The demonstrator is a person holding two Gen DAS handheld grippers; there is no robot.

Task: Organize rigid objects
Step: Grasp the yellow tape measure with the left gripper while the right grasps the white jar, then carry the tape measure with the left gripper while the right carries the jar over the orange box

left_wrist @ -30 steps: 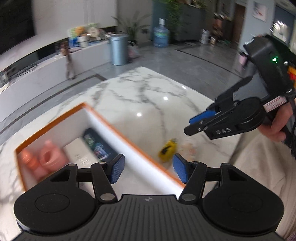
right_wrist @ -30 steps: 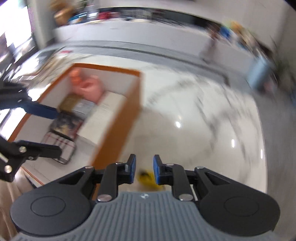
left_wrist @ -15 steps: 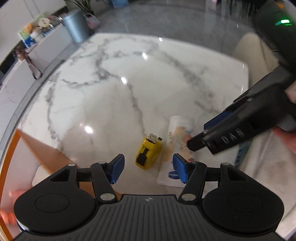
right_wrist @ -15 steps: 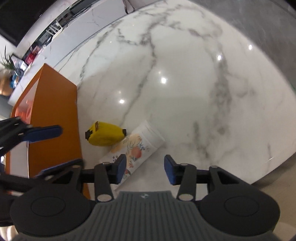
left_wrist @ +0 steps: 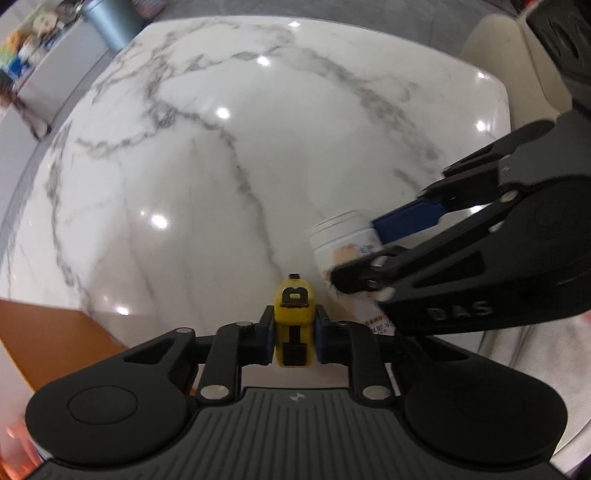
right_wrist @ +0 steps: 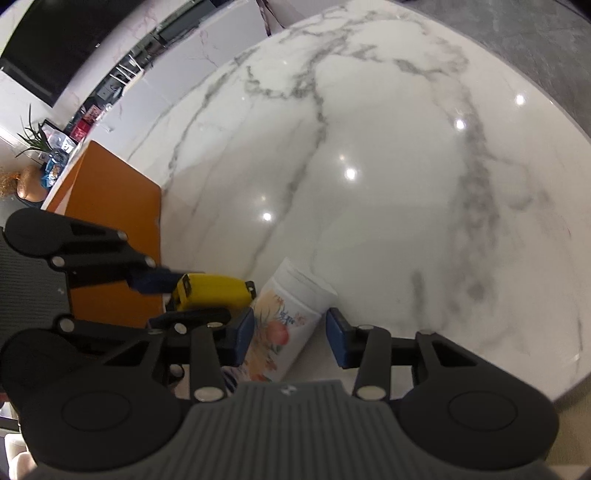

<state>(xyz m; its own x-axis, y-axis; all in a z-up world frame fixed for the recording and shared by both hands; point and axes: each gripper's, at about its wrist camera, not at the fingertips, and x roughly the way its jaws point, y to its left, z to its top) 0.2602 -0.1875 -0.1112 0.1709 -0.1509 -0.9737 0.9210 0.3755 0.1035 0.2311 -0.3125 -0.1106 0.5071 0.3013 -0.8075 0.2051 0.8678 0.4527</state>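
A yellow tape measure (left_wrist: 293,325) lies on the white marble table (left_wrist: 221,166), and my left gripper (left_wrist: 293,332) is closing with both blue pads pressed on its sides. In the right wrist view the tape measure (right_wrist: 212,290) sits between the left gripper's fingers (right_wrist: 151,280). Just right of it lies a white bottle with a floral print (right_wrist: 284,321), on its side. My right gripper (right_wrist: 291,339) straddles the bottle, its jaws closing. The left pad is at the bottle's side and a gap shows at the right pad. The left wrist view shows the right gripper (left_wrist: 369,251) over the bottle (left_wrist: 340,236).
An orange box (right_wrist: 110,221) stands just left of the two objects, and its wall (left_wrist: 55,332) shows at the lower left. The table edge runs close on the right, with a beige seat (left_wrist: 491,66) beyond it. A grey bin (left_wrist: 110,22) stands on the floor.
My left gripper came away from the box, dropped over the tape measure and shut on it. The right gripper opened and lowered around the bottle.
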